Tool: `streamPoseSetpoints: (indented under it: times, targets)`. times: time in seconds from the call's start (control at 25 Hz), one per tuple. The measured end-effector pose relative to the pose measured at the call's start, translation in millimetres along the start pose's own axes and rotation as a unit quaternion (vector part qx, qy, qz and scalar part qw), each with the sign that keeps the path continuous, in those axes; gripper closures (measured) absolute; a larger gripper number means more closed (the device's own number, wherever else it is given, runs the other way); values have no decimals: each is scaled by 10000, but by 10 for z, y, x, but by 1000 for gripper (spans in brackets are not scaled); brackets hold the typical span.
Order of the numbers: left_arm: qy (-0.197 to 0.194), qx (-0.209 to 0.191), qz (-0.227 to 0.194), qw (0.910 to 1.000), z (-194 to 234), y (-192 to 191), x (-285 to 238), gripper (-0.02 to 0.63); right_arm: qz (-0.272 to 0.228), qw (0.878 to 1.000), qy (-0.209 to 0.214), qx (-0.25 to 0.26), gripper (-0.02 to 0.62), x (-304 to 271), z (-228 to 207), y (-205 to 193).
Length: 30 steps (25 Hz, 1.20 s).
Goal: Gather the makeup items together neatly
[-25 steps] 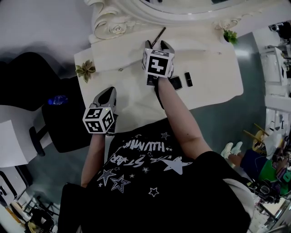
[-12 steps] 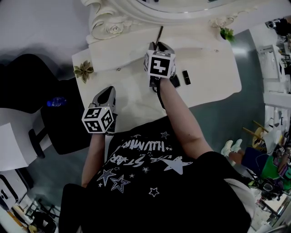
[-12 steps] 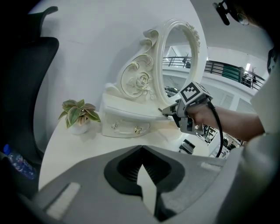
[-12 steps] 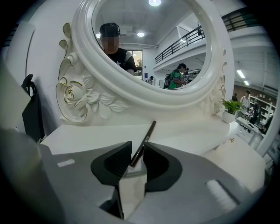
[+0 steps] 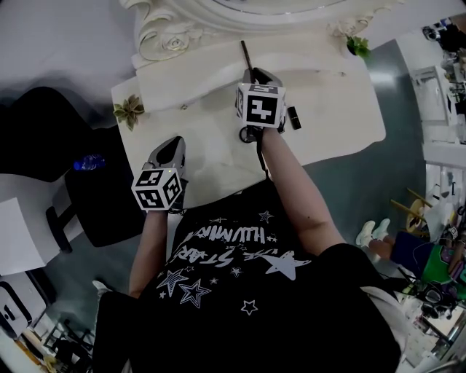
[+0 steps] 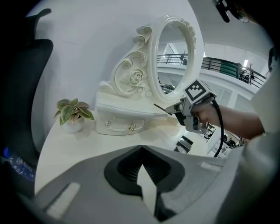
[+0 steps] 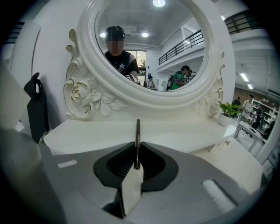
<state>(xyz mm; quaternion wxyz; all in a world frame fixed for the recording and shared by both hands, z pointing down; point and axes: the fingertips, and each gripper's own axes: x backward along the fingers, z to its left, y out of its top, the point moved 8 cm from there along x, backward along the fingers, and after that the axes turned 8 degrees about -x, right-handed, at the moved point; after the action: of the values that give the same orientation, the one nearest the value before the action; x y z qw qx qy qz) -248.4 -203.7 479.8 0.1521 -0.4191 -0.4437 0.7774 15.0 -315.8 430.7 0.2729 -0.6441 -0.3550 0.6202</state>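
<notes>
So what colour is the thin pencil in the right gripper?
The pencil is dark brown, nearly black; clearest in the right gripper view.

The right gripper is over the white tabletop. Its fingers have just been closing on a thin dark stick that points at the mirror. A small black tube lies just beside the gripper. The left gripper hovers nearer the person.

Makeup pencil: dark brown, with fine pale print along the barrel.
Tabletop: plain cream-white.
Mirror frame: glossy white, with carved rose and leaf relief.
Potted plant: green leaves striped pale, white pot.
Small case: black.
Shirt: black, with white star print and lettering.
Chair: black.
Floor: grey-green.
</notes>
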Motion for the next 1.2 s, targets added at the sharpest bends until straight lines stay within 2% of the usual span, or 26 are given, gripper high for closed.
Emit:
streamPoseSetpoints:
  times: [0.28,0.56,1.2]
  targets:
    - [101,-162,-214,9996,-215,174,-54,604,-193,9995,224,67,529,238,-199,23]
    - [156,-268,-150,9994,-559,196,-182,604,-211,9991,357,29,529,473,-651,-105]
    - [297,-309,-63,9991,-1360,49,-342,603,-83,9995,228,177,529,812,-1609,-555]
